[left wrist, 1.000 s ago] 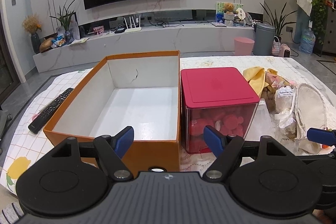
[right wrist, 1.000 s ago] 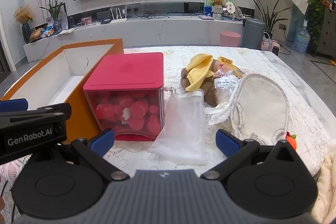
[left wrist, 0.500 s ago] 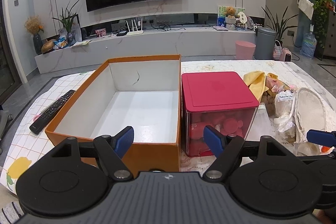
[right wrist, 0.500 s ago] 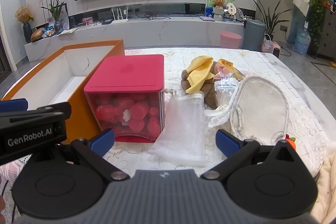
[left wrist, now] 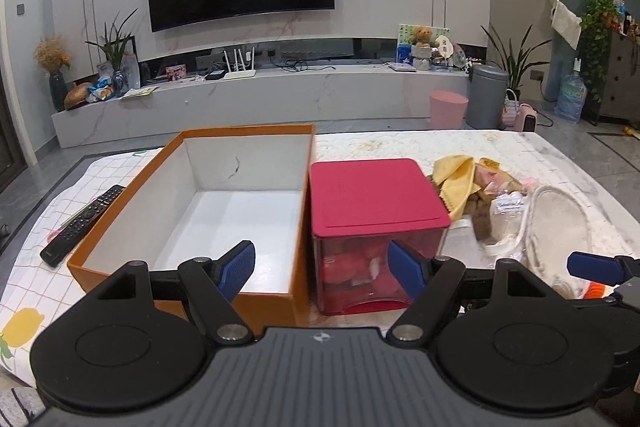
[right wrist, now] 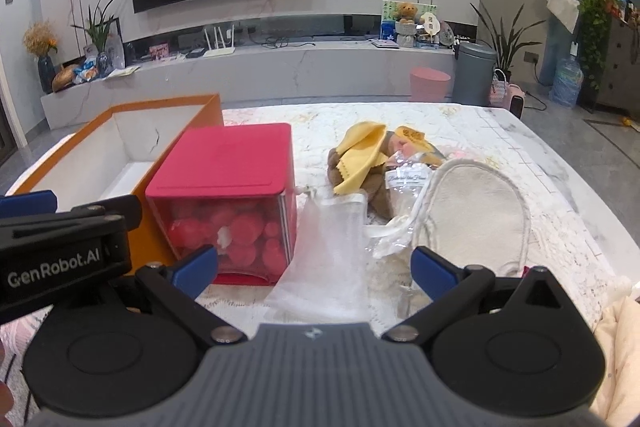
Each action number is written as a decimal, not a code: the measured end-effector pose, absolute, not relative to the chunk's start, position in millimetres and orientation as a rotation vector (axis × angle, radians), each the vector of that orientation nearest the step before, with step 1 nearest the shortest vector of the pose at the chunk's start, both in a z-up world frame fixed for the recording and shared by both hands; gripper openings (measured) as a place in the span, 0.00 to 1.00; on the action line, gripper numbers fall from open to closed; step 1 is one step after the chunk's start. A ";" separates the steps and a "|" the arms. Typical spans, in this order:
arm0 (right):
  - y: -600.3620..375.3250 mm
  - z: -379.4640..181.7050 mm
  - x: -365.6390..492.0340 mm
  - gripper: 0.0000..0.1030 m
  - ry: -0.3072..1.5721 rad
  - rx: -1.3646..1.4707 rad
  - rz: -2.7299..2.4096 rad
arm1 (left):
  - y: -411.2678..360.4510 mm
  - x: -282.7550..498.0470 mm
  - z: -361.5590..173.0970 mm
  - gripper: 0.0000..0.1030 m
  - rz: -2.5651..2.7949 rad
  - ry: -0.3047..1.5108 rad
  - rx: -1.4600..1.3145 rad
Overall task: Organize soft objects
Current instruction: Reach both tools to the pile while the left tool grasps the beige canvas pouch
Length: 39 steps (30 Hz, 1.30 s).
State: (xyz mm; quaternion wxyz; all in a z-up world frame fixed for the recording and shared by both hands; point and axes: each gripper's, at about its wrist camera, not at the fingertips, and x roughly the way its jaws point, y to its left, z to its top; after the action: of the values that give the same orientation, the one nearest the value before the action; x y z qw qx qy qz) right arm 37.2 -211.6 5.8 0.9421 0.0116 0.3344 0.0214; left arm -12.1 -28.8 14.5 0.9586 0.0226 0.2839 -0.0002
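Note:
An empty orange box [left wrist: 224,203] with a white inside sits on the table, also in the right wrist view [right wrist: 120,147]. Beside it stands a clear container with a red lid [left wrist: 376,195] [right wrist: 228,163] holding red soft pieces. To its right lies a pile of soft things: a yellow cloth [right wrist: 360,155], a brown plush [right wrist: 376,191], a white mesh bag [right wrist: 332,255], a clear packet [right wrist: 404,183] and a cream mitt [right wrist: 480,211] [left wrist: 560,223]. My left gripper [left wrist: 322,269] is open and empty before the box and container. My right gripper [right wrist: 316,267] is open and empty before the mesh bag.
A black remote [left wrist: 82,223] lies left of the orange box on a checked cloth. A small orange item [left wrist: 596,291] lies by the mitt. A TV wall, long bench, pink stool [left wrist: 448,109] and grey bin [left wrist: 486,95] stand beyond the table.
Both grippers have drawn back and risen slightly, so the box, container and pile look a little farther away. Nothing on the table has moved.

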 end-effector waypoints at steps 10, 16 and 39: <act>-218.4 13.8 36.5 0.98 0.668 -0.053 0.004 | -45.5 -6.5 16.3 0.86 -0.026 0.569 0.060; -233.6 18.6 36.7 0.98 0.663 -0.045 -0.017 | -64.1 -1.3 20.8 0.86 -0.065 0.556 0.081; -404.2 12.4 25.5 0.98 0.685 0.270 -0.472 | -164.9 43.7 -25.3 0.87 -0.406 0.579 0.069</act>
State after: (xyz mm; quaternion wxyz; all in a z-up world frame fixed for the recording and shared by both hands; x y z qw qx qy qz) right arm 25.5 -404.2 12.4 0.9059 0.1307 0.3316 -0.2288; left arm 43.7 -164.9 -25.3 0.9376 0.0340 0.2833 -0.1986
